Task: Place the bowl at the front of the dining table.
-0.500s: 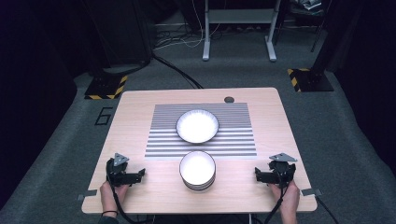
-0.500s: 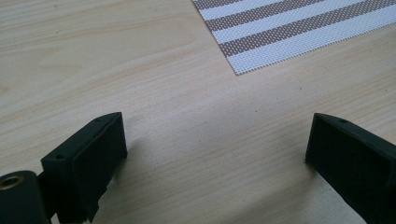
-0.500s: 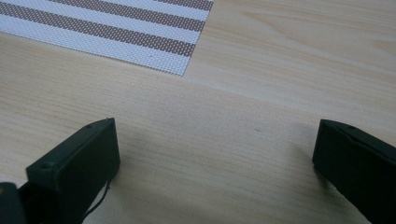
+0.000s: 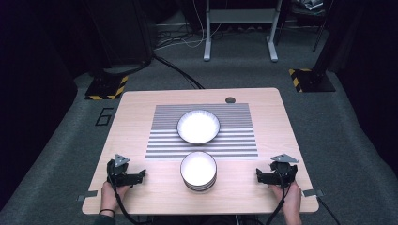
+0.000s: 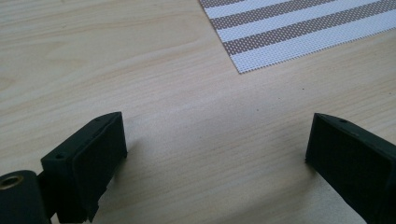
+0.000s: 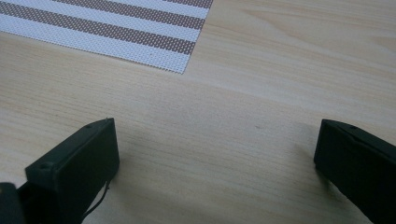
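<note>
At the near edge of the wooden table [image 4: 141, 101] the person's two hands hold a gripper each, both resting low over bare wood. The left gripper [image 4: 136, 176] sits at the near left, its jaws spread wide with nothing between them; in the left gripper view [image 5: 215, 154] the two black jaws stand far apart over plain tabletop, and a corner of the striped mat [image 5: 299, 32] lies ahead to the right. The right gripper [image 4: 261, 175] sits at the near right, pointing inward toward the middle, and its jaws are likewise released and empty; in the right gripper view [image 6: 217, 149] they frame bare wood, with the mat's corner ahead to the left.

Between the two grippers, well apart from both, stands a stack of bowls [image 4: 198, 170] on the wood, just at the near edge of the mat, white inside with a dark rim. Neither gripper touches it.

Farther off, in the middle of the mat, lies a wider single bowl [image 4: 198, 126], also white inside and dark-rimmed, close behind the stack but apart from it. Beyond the mat, near the far edge of the table, there is a small dark round cap [image 4: 230, 100] set into the wood.

Past the table, on the grey floor, yellow-and-black striped bases [image 4: 107, 87] stand at far left and far right
</note>
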`<state>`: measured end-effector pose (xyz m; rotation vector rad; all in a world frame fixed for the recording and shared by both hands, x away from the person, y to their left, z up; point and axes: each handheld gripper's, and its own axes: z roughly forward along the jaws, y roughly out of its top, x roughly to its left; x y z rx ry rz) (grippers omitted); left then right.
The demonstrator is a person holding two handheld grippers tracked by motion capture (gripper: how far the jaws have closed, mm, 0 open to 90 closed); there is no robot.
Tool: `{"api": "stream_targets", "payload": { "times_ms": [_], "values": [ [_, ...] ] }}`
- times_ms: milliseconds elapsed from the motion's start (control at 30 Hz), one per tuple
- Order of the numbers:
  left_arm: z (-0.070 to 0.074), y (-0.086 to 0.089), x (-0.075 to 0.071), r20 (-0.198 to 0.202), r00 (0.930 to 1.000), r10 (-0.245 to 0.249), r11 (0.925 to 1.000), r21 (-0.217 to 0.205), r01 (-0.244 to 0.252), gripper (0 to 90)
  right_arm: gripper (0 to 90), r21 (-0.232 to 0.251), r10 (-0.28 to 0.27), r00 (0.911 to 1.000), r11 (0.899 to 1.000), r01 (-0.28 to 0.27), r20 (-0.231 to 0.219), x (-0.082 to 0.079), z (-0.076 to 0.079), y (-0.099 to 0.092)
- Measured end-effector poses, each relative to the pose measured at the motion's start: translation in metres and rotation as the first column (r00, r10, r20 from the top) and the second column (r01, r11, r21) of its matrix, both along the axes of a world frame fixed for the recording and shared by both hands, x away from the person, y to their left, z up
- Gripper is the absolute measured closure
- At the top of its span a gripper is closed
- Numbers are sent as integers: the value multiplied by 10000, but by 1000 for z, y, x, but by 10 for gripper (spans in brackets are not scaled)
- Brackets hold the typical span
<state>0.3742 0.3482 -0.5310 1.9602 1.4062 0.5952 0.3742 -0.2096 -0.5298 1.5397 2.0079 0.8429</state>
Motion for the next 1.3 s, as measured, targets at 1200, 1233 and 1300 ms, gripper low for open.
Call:
{"api": "stream_targets", "payload": {
  "times_ms": [1200,1233,1300],
  "values": [
    [40,-42,-12,72,9925,-1223,9920,-310,1224,32,0,-4,1714,9833,9851,-1717,604,-16,47,23],
    [41,-43,-13,66,9921,-1255,9917,-270,1256,32,0,27,1801,9818,9835,-1806,599,-16,49,24],
    [43,-45,-13,89,9914,-1303,9913,-197,1305,32,0,57,1881,9803,9820,-1888,608,-16,52,26]
  ]
}}
